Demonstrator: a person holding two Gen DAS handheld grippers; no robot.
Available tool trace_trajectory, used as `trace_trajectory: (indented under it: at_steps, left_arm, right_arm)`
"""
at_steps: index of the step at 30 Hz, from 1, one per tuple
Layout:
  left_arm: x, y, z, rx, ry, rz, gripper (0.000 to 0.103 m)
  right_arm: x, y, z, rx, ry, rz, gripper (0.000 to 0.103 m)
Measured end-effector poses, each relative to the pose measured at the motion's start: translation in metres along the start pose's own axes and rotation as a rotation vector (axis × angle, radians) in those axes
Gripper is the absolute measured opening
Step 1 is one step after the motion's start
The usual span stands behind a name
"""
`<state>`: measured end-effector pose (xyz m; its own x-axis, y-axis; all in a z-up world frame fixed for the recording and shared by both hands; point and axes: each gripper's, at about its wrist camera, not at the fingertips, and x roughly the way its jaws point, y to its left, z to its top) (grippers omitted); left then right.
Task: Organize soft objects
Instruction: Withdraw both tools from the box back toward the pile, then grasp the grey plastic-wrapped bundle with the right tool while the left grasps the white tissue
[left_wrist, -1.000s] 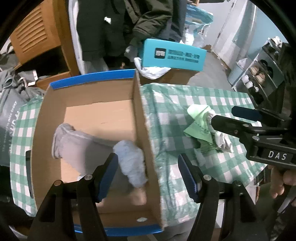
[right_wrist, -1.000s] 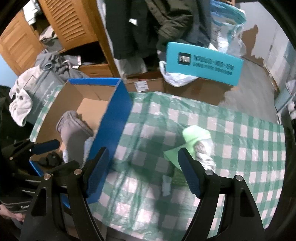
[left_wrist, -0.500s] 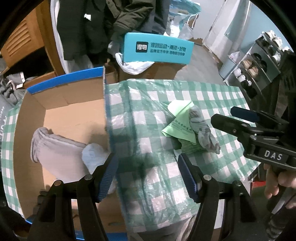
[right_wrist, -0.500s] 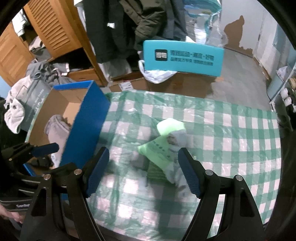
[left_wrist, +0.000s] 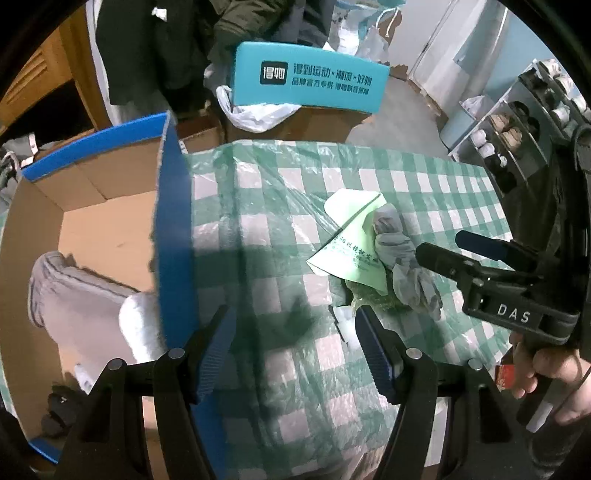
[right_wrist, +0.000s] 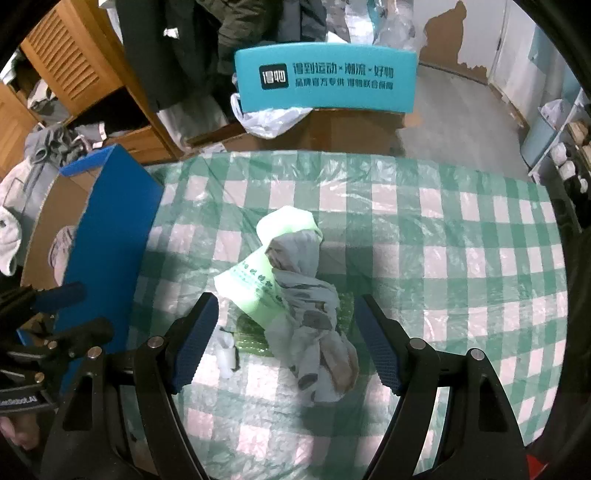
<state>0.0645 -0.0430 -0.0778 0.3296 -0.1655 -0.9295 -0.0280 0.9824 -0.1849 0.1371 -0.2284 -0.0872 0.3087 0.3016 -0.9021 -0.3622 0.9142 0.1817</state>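
A grey patterned cloth (right_wrist: 310, 306) lies twisted over a light green cloth (right_wrist: 255, 288) on the green checked tablecloth (right_wrist: 443, 258). My right gripper (right_wrist: 286, 339) hovers open just above this pile, its jaws on either side of the grey cloth without touching it. In the left wrist view the same pile (left_wrist: 369, 251) lies right of centre. My left gripper (left_wrist: 295, 343) is open and empty over the tablecloth beside the blue-edged cardboard box (left_wrist: 173, 229). Inside the box lie a grey garment (left_wrist: 70, 291) and a white roll (left_wrist: 142, 325).
A teal printed box (right_wrist: 325, 79) and a white plastic bag (right_wrist: 273, 118) stand on cartons beyond the table. Wooden cabinets and hanging dark coats fill the back left. A shoe rack (left_wrist: 517, 122) stands at the right. A small white object (right_wrist: 227, 354) lies by the pile.
Both grippers have moved right and lower, away from the box toward the cloth pile. The pile now sits between the right gripper's jaws. Both stayed open.
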Motion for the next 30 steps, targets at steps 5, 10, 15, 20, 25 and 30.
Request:
trace_trajectory:
  at_steps: [5,10,15,20,25,30]
  left_arm:
    - [0.015,-0.005,0.002,0.004,0.022,-0.005,0.069]
    - [0.028,-0.011,0.005,0.011,0.035,-0.001,0.069]
    - [0.041,-0.014,0.006,0.014,0.052,-0.003,0.069]
    - [0.053,-0.015,0.005,0.020,0.077,-0.002,0.069]
    - [0.060,-0.017,0.005,0.015,0.096,-0.010,0.069]
    - [0.065,-0.019,0.004,0.014,0.113,-0.024,0.069]
  right_arm:
    - [0.016,-0.004,-0.003,-0.013,0.024,0.005,0.077]
    - [0.033,-0.009,-0.006,-0.031,0.053,-0.002,0.077]
    - [0.048,-0.013,-0.010,-0.042,0.072,-0.006,0.077]
    - [0.061,-0.016,-0.015,-0.060,0.101,-0.019,0.077]
    - [0.071,-0.019,-0.019,-0.066,0.137,-0.011,0.054]
    - [0.075,-0.023,-0.024,-0.063,0.147,-0.020,0.034]
